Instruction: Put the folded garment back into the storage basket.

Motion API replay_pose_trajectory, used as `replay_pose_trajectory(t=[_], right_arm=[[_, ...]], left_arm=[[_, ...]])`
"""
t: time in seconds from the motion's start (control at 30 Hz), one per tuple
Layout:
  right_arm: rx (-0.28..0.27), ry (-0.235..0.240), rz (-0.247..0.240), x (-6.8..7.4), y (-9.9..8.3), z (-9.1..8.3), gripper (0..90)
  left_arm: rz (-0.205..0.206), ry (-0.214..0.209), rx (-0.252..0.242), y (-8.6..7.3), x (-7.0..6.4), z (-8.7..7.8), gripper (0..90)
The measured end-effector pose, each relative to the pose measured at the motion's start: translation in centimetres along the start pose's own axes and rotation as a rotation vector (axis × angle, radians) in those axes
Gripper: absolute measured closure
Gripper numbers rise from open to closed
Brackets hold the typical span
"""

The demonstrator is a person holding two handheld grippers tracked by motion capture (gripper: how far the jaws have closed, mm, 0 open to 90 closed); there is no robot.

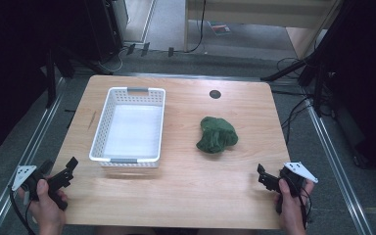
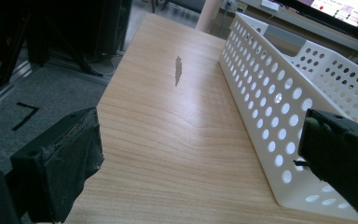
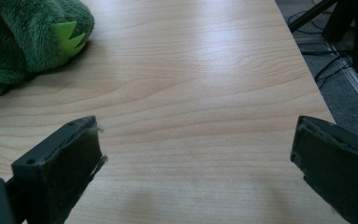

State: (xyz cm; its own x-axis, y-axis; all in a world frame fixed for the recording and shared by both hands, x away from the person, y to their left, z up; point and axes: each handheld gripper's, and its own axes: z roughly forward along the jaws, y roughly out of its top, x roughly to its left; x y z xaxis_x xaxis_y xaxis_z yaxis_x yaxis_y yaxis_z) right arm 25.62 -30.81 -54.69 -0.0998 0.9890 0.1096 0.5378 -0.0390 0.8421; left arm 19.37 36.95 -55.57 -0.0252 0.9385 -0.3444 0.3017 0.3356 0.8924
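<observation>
A green plush toy (image 1: pixel 217 135) lies in a heap on the wooden table (image 1: pixel 186 186), right of centre. In the right gripper view the plush toy (image 3: pixel 23 39) sits at the upper left, with light green spikes showing. A white perforated basket (image 1: pixel 129 126) stands empty on the left half of the table; its side wall (image 2: pixel 279 102) runs along the right of the left gripper view. My left gripper (image 1: pixel 70 170) is open at the table's front left corner, nothing between its jaws. My right gripper (image 1: pixel 263 177) is open near the front right edge, short of the toy.
A small dark round hole (image 1: pixel 215 94) marks the table's far side. A dark scuff mark (image 2: pixel 178 70) lies on the wood left of the basket. Black stands and cables (image 1: pixel 318 73) crowd the floor to the right, metal rails (image 1: pixel 34 132) along both sides.
</observation>
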Motion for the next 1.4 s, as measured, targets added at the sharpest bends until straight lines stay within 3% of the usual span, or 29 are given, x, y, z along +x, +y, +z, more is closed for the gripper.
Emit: replay_pose_trajectory(t=[0.4, 0.53, 0.67, 0.93, 1.03, 1.17, 1.33, 1.4], right_arm=[[0.01, -0.001, -0.014, 0.1, 0.0, 0.0, 1.6], [0.011, 0.002, -0.01, 0.1, 0.0, 0.0, 1.6], [0.014, 0.003, -0.006, 0.1, 0.0, 0.0, 1.6], [0.018, 0.005, -0.01, 0.1, 0.0, 0.1, 1.6], [0.017, 0.003, -0.019, 0.2, 0.0, 0.1, 1.7], [0.018, 0.0, -0.019, 0.2, 0.0, 0.1, 1.7], [0.02, 0.008, -0.003, 0.0, 0.0, 0.1, 1.6], [0.019, 0.01, -0.002, 0.0, 0.0, 0.1, 1.6]], left_arm=[[-0.016, 0.017, -0.006, 0.0, 0.1, -0.1, 0.1], [-0.016, 0.004, 0.012, 0.2, 0.3, -0.1, 0.1], [-0.052, -0.004, -0.011, 0.9, 0.2, -0.8, 0.1], [-0.03, -0.002, -0.053, 3.4, -1.0, -2.3, 0.1], [0.017, 0.005, -0.047, 4.7, -2.4, -2.6, 0.1], [0.035, -0.019, -0.03, 5.3, -3.9, -2.6, 0.1], [0.09, -0.064, 0.021, 6.0, -7.3, -1.7, 0.1], [0.123, -0.103, 0.053, 6.3, -9.5, -0.9, 0.1]])
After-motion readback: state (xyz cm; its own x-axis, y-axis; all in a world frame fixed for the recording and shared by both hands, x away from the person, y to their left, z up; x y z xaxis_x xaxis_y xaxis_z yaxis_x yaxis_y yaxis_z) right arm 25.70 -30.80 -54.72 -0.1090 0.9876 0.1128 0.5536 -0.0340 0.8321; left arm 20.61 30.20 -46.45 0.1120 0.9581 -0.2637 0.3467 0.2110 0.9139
